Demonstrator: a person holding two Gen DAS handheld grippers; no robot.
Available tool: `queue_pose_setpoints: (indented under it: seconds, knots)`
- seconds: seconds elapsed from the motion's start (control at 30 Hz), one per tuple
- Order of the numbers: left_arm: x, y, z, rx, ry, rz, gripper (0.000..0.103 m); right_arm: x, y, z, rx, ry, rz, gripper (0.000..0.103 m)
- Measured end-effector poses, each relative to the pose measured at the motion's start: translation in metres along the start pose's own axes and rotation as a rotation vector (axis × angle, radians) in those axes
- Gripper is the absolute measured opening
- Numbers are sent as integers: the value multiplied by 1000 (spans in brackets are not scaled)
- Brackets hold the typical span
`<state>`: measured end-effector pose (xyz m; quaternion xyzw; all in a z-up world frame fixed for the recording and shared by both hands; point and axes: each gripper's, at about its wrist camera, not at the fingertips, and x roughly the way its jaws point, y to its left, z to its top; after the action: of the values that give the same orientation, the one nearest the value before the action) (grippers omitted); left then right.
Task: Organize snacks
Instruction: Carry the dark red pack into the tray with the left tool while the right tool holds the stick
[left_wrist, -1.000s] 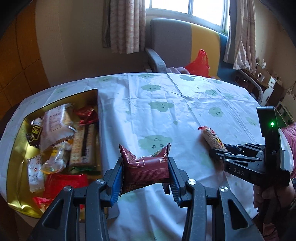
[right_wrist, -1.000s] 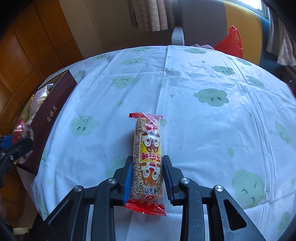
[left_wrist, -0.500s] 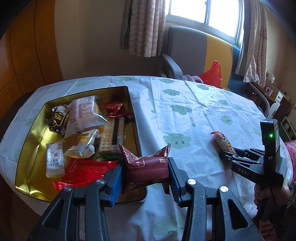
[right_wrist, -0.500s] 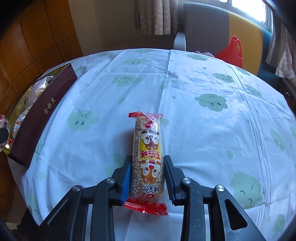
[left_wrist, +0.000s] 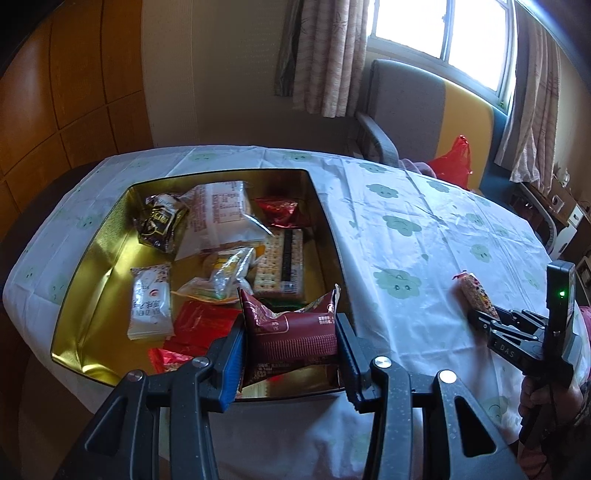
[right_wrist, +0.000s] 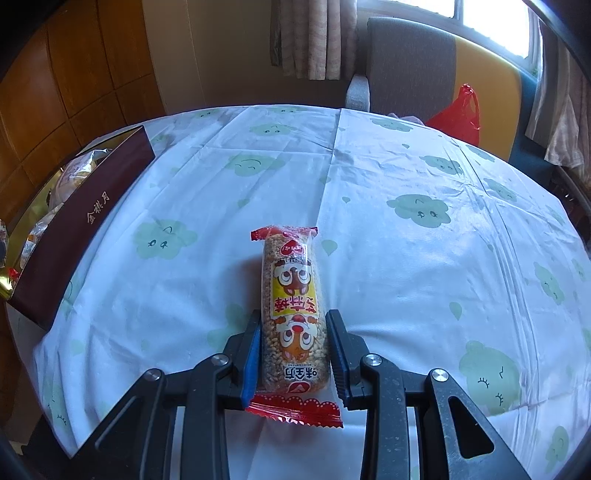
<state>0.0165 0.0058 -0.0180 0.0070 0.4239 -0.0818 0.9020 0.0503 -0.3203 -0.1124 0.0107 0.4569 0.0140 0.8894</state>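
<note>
**Both grippers loaded, left one over the tin**

My left gripper (left_wrist: 290, 345) is pinching a dark red crinkled foil snack packet (left_wrist: 291, 332) between its blue-padded fingers (left_wrist: 232, 354), with the packet's torn-looking top corners sticking up. It hangs over the near right corner of the gold-lined rectangular tin (left_wrist: 88, 295), which sits on the white tablecloth with green cloud faces (left_wrist: 424, 240). Inside the tin I see a heap of snacks — a black-and-gold packet (left_wrist: 160, 223), a large clear-and-white bag (left_wrist: 221, 218), a cracker pack (left_wrist: 282, 264), a white sachet (left_wrist: 151, 302) and some red wrappers (left_wrist: 207, 325).

My right gripper (right_wrist: 291, 349) is clamped on a long clear-wrapped puffed-grain bar with a yellow cartoon label and red crimped ends (right_wrist: 293, 314). The bar points away from me along the fingers, its red near end poking out behind the pads, above the open cloth and well apart from the tin. From this side the tin shows its maroon outer wall with gold lettering (right_wrist: 85, 225). In the left view the right gripper (left_wrist: 480, 317) appears at the table's right edge, the bar (left_wrist: 474, 295) projecting from it — a green light glows on its body.
</note>
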Motion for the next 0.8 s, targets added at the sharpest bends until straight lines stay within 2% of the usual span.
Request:
queue_pose_setpoints:
  seconds: [0.3, 0.5, 0.63, 0.8]
  knots:
    - [-7, 34, 0, -63, -5, 50, 45, -1, 0, -1, -1, -12, 2, 34]
    - [-24, 108, 3, -220, -30, 157, 45, -2, 0, -2, 1, -22, 2, 34]
    - [-30, 159, 1, -355, -27, 192, 45, -2, -1, -2, 5, -25, 4, 34]
    - [-21, 170, 3, -364, -15, 177, 46, -2, -1, -1, 6, -25, 5, 34]
